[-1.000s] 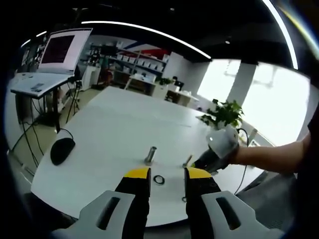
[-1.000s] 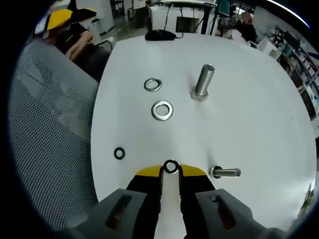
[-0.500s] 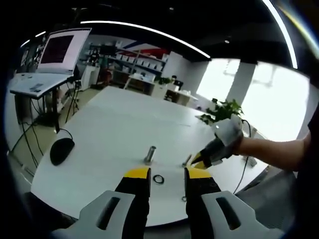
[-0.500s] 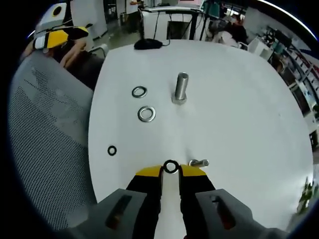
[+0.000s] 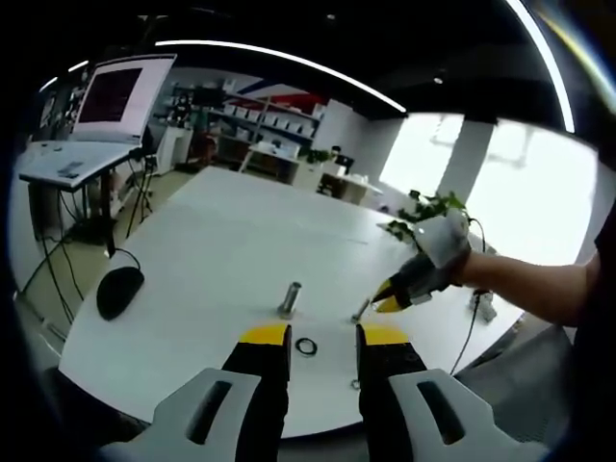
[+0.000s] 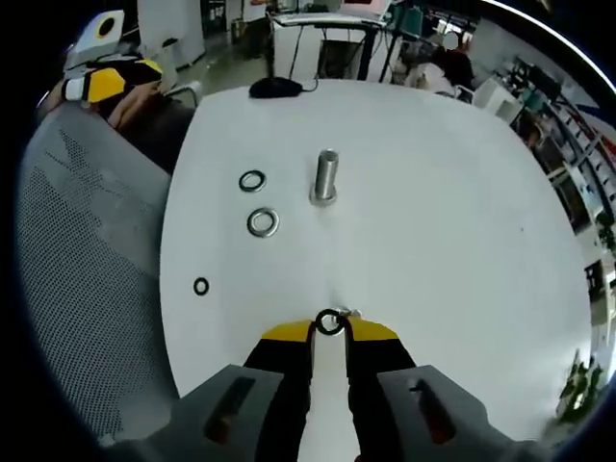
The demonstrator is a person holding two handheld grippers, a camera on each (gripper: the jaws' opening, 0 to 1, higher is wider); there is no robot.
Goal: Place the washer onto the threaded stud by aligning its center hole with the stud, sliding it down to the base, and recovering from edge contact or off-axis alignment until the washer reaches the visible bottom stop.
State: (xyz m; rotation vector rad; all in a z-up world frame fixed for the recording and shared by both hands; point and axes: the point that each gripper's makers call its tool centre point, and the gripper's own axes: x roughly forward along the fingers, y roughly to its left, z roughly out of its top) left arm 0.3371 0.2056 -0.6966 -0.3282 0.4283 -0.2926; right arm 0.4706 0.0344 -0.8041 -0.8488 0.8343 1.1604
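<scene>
— Right gripper view first: what do the jaws have?

— The right gripper (image 6: 329, 330) has its yellow-tipped jaws nearly closed, pinching a small dark metal washer (image 6: 330, 322) at the very tips, held on edge so its hole faces the camera. It hangs above the white round counter (image 6: 433, 212).

— And the stud?

— An upright silver threaded stud with a hex base (image 6: 324, 178) stands far from the jaws, near the middle of the counter. Left of it lie a dark ring washer (image 6: 252, 180) and, nearer, a shiny silver flat washer (image 6: 262, 222). A smaller black ring (image 6: 200, 286) sits near the left edge of the counter. Just behind the held washer a bit of a silver bolt lying on its side (image 6: 350, 314) peeks out.

— What about the other gripper?

— In the left gripper view, the left gripper (image 5: 323, 335) has its jaws apart with nothing between them. Beyond the tips lie a dark ring (image 5: 306, 346) and the stud (image 5: 289, 299). A black computer mouse (image 5: 120, 291) rests on the left, and the right gripper (image 5: 397, 296) hovers to the right above the lying bolt (image 5: 362, 309). A grey mesh chair back (image 6: 77, 289) stands left of the counter in the right gripper view.
</scene>
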